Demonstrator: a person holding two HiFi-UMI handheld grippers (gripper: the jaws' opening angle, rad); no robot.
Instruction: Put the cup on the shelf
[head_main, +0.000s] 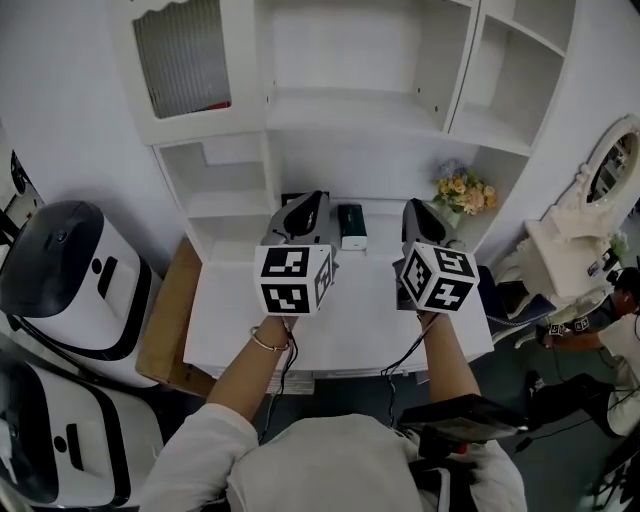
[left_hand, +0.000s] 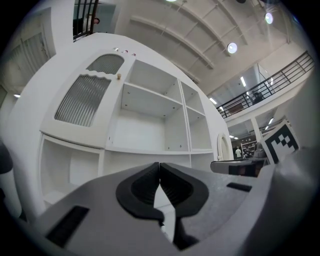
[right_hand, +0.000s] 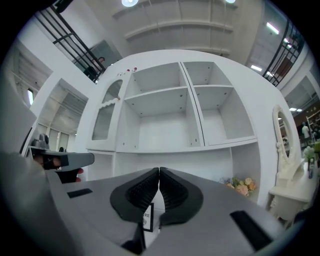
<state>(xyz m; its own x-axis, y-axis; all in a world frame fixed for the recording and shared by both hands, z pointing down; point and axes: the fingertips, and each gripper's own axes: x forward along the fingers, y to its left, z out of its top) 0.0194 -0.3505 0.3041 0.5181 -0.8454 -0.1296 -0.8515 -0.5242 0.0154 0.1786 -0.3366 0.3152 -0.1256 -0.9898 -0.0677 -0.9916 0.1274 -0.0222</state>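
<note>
Our left gripper (left_hand: 159, 167) is closed, its pads meeting at the tips with nothing between them. Our right gripper (right_hand: 159, 172) is closed and empty too. We hold them side by side, roughly level, over the middle of the table (head_main: 350, 320). Both forearms are stretched forward and both noses point at the shelf unit (head_main: 350, 110) along the table's back edge.

We cannot pick out a cup for certain. The only candidate is a small dark thing (head_main: 351, 226) with a pale front. It stands on the table near the back edge, in the gap between the two noses. It is just beside the left gripper's inner flank and a little farther from the right one, so we judge the left the nearer. From above, its longer side seems to run front to back, in line with both tools. Flowers (head_main: 462, 190) sit at the back right corner. The open shelves lie straight ahead and above, so we judge that either tool must first spread its jaws and turn inward.
</note>
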